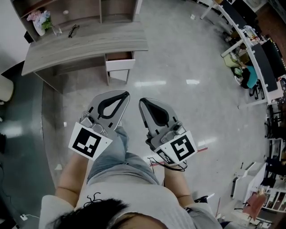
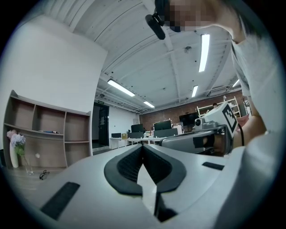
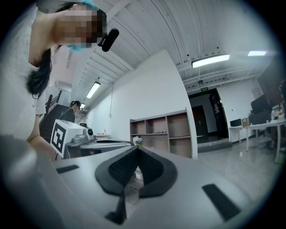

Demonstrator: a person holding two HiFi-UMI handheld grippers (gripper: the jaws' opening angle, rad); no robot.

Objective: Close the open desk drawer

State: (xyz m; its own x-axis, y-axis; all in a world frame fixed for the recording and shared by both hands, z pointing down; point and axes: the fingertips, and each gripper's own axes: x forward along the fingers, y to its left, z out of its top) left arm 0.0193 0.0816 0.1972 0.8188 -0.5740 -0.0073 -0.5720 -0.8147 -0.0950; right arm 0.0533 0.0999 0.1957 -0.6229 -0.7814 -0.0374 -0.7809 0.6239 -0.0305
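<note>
The grey wooden desk [image 1: 85,42] stands at the far left of the head view. Under its right end a white-fronted drawer [image 1: 119,63] is pulled out, its brown inside showing. Both grippers are held close to the person's body, well short of the desk and above the floor. My left gripper [image 1: 127,94] is shut with nothing in it; its jaws meet at the tips [image 2: 143,146]. My right gripper [image 1: 141,101] is beside it, also shut and empty, tips together [image 3: 136,148]. The other gripper's marker cube [image 2: 227,115] shows in the left gripper view.
A shelf unit [image 1: 100,9] sits on the desk's back, with a vase of flowers [image 1: 40,20] and a pair of glasses [image 1: 73,30] on the top. Office desks with monitors [image 1: 261,58] line the right side. Glossy floor [image 1: 187,85] lies between me and the drawer.
</note>
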